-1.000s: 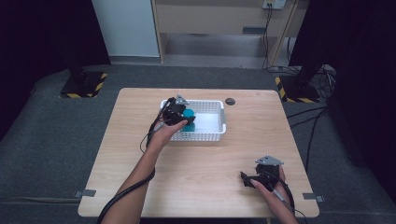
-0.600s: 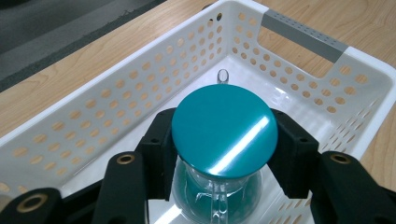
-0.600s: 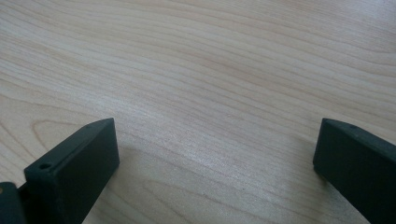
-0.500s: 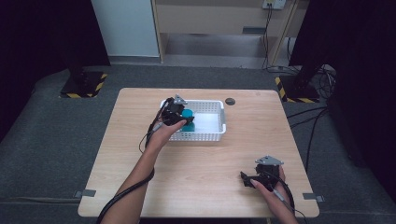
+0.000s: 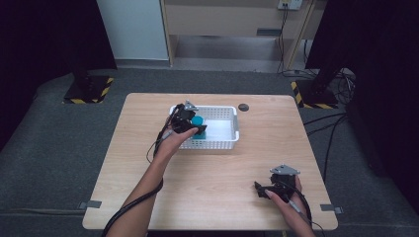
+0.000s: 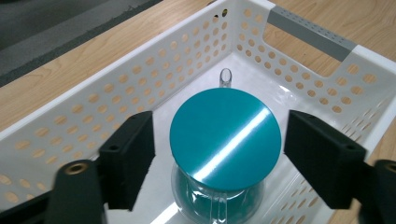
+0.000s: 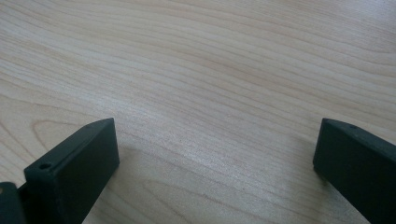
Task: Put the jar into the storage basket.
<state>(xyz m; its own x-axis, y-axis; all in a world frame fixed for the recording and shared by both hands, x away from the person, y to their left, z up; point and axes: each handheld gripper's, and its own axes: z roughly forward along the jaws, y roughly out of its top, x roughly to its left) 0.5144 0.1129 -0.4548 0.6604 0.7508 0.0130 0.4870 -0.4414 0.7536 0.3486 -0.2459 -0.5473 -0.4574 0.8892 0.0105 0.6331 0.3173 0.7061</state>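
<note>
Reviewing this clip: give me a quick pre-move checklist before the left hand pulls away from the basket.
1. Left gripper let go: ok; its jaws have just been opening and its fingers stand clear on both sides of the teal lid.
2. Glass jar inside the white basket: ok.
3. Jar upright, lid on top: ok.
4. Jar resting on the basket floor: cannot tell, the lid hides its base.
5. Right gripper open over bare table, away from the basket: ok.
</note>
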